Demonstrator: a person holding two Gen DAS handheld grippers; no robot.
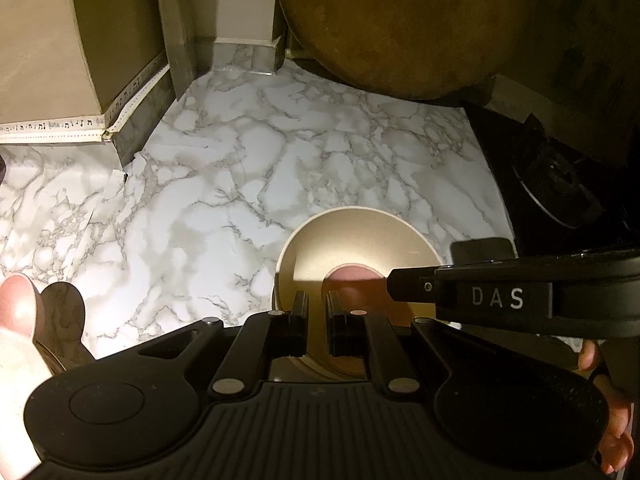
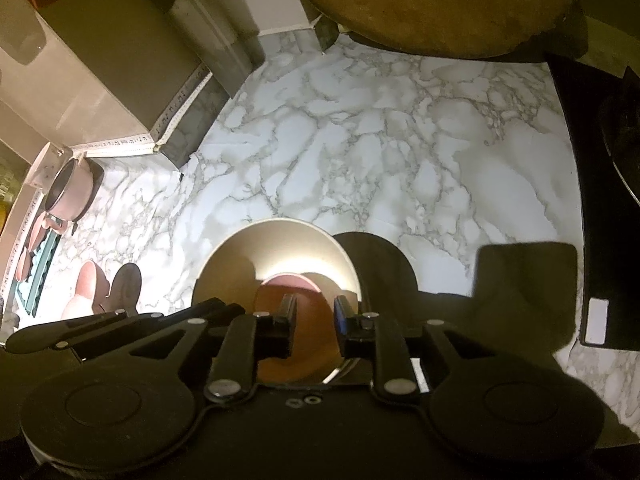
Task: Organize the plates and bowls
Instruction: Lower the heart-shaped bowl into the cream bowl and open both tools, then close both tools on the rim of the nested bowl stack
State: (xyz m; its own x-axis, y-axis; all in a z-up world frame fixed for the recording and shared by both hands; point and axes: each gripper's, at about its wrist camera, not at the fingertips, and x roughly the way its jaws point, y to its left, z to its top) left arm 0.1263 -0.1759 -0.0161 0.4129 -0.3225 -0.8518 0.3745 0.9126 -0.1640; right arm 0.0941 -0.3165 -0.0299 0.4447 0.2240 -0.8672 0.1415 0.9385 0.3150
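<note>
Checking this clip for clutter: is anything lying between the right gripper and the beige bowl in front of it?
Nothing visible does. The right gripper hangs directly over the beige bowl, jaws parted above the pink item inside. The marble counter around it is bare; the pink dishes sit off to the side.

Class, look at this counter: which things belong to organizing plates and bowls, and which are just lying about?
Job:
- beige bowl
- pink bowl inside it
- pink dishes at the left

Lying about:
- pink pot
- round wooden board
- black stove
- taped box
</note>
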